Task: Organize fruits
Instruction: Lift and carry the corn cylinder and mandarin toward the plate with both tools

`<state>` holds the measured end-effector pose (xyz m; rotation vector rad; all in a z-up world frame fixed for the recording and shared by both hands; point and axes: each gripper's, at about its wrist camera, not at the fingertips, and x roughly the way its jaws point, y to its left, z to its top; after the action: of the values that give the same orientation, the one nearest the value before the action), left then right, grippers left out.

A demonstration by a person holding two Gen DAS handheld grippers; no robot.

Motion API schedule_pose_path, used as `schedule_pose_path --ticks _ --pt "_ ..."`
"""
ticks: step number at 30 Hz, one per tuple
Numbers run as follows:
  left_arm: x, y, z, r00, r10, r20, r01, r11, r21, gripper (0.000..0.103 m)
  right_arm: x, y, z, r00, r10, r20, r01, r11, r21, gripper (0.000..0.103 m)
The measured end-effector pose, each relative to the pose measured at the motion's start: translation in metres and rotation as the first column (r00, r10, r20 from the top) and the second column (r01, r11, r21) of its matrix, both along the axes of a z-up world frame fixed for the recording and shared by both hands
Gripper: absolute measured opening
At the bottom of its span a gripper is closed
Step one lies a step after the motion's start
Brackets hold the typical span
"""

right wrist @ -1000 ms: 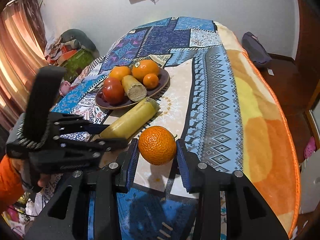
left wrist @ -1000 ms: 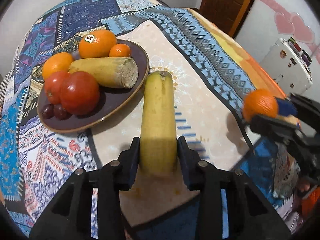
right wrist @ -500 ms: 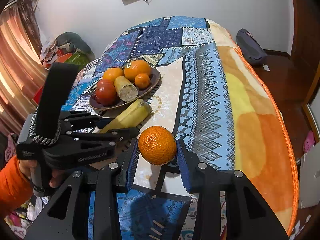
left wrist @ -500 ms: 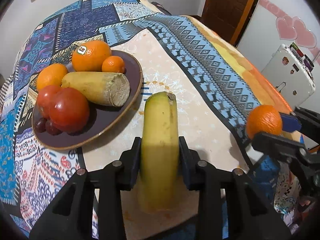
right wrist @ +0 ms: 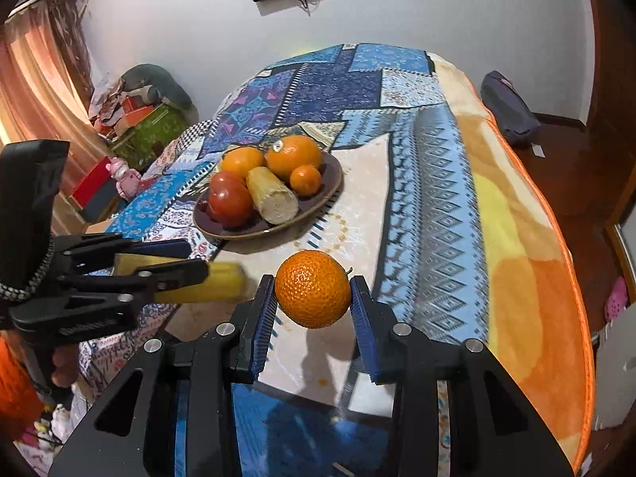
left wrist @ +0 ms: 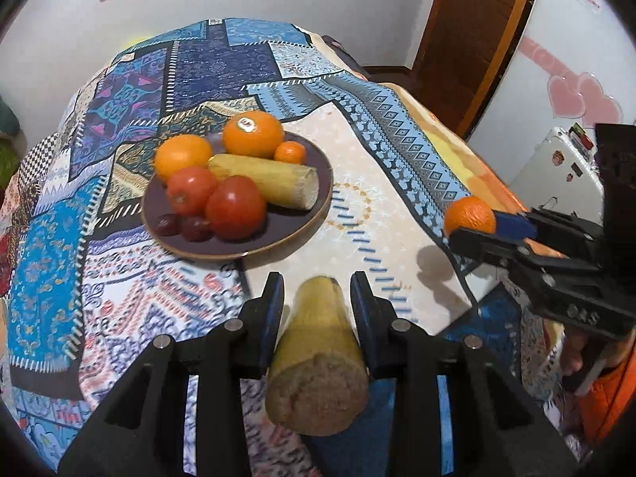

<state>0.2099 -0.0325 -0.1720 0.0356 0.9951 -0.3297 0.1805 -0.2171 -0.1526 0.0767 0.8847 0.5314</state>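
Note:
My left gripper is shut on a yellow banana piece and holds it above the table's near edge, its cut end toward the camera. My right gripper is shut on an orange and holds it above the cloth, right of the left gripper. The orange also shows in the left wrist view. A dark plate further back holds oranges, two tomatoes, another banana piece and grapes. The plate shows in the right wrist view too.
The table carries a patchwork blue and orange cloth. A white appliance stands at the right, a wooden door behind it. Clutter and curtains lie left of the table. A dark bag lies on the floor.
My left gripper has lifted the banana piece off the table and pulled back from the plate. My right gripper has risen a little with the orange.

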Motion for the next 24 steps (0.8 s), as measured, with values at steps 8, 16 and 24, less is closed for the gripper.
schedule_pose_path --ticks 8,16,24 --pt "-0.021 0.014 -0.022 0.996 -0.031 -0.082 0.036 0.998 0.057 0.027 0.000 0.012 -0.006 1.000 0.026 -0.013 -0.026 1.000 -0.006 0.034" --pt "-0.002 0.002 -0.052 0.987 -0.032 -0.156 0.045 0.996 0.080 0.034 -0.002 0.009 -0.005 1.000 0.020 -0.018 -0.020 1.000 -0.006 0.034" --pt "-0.010 0.000 -0.045 0.996 -0.004 -0.094 0.014 0.995 0.102 0.034 0.002 0.011 -0.002 1.000 0.024 -0.009 -0.024 1.000 -0.009 0.034"
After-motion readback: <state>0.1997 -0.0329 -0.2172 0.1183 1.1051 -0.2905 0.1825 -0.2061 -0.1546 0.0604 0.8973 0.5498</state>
